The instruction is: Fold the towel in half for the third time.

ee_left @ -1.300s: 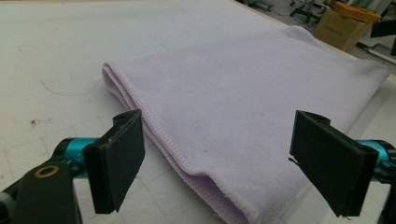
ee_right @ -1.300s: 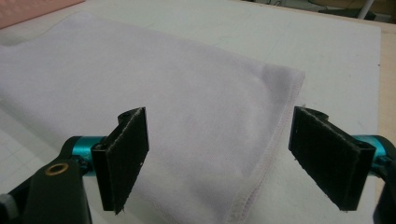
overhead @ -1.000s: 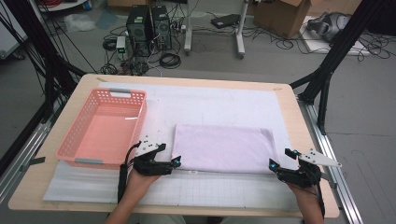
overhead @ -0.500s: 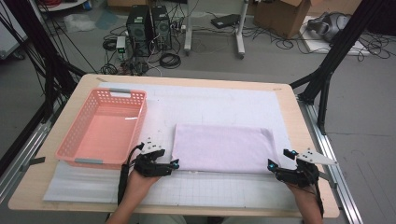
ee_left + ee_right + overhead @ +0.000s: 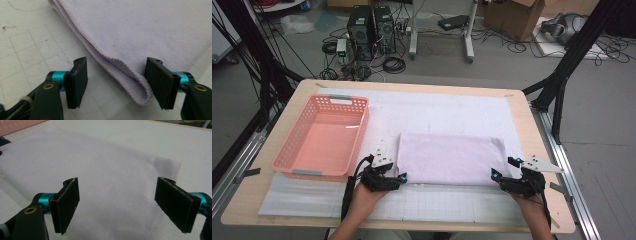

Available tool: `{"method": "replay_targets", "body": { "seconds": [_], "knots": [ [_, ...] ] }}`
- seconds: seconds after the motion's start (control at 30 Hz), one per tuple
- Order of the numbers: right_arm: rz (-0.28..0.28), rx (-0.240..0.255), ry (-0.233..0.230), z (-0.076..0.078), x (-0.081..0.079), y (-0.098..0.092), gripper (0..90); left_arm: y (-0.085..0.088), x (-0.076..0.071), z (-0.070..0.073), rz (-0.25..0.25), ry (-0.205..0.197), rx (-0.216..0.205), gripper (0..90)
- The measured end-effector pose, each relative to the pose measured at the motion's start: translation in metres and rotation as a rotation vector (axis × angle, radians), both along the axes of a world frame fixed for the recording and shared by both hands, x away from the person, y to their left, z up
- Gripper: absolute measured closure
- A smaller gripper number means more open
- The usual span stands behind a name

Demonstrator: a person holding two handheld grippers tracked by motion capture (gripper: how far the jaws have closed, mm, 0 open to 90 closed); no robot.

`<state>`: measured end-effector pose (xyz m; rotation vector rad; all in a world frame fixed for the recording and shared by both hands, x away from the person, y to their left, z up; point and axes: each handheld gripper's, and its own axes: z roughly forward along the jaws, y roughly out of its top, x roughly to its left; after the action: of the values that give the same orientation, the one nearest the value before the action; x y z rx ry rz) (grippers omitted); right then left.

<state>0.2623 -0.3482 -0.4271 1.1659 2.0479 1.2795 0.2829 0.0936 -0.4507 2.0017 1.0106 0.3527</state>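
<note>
1. We see a folded lilac towel (image 5: 449,159) lying flat on the white gridded mat (image 5: 452,112) that covers the tabletop (image 5: 539,145), just right of the pink basket (image 5: 323,137).
2. We hold the left hand-held gripper (image 5: 401,179) at the towel's near left corner; its jaws have just been closing, yet they are spread apart, with the folded corner between them (the right pad (image 5: 160,81) sits just beside the fold, the left pad apart from it).
3. We hold the right hand-held gripper (image 5: 498,176) at the near right corner, its jaws spread wide over the towel's edge, neither pad pressing the cloth.
4. Both hands rest low at the tabletop's near edge.
</note>
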Motion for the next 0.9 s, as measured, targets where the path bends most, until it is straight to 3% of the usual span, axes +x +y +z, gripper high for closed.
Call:
{"method": "replay_targets", "body": {
  "seconds": [0.13,0.3,0.4,0.5,0.63,0.9],
  "knots": [
    [0.009,0.007,-0.006,0.002,0.006,0.006,18.8,-0.001,0.0,0.0,-0.036,0.001,-0.013,56.8],
    [0.054,0.009,0.001,0.003,0.017,0.017,18.8,-0.001,0.002,-0.001,-0.033,0.016,-0.039,64.0],
    [0.089,0.016,0.016,0.006,0.027,0.027,18.8,-0.003,0.001,0.0,-0.051,0.013,-0.04,73.3],
    [0.133,0.018,0.007,0.009,0.042,0.04,18.8,-0.003,0.001,0.0,-0.05,0.017,-0.045,74.8],
    [0.165,0.04,0.038,0.01,0.063,0.063,18.9,-0.003,0.002,0.0,-0.048,0.022,-0.05,76.9],
    [0.265,-0.02,0.07,0.02,0.095,0.108,18.9,-0.002,0.003,-0.001,-0.03,0.039,-0.077,79.4]
  ]
}}
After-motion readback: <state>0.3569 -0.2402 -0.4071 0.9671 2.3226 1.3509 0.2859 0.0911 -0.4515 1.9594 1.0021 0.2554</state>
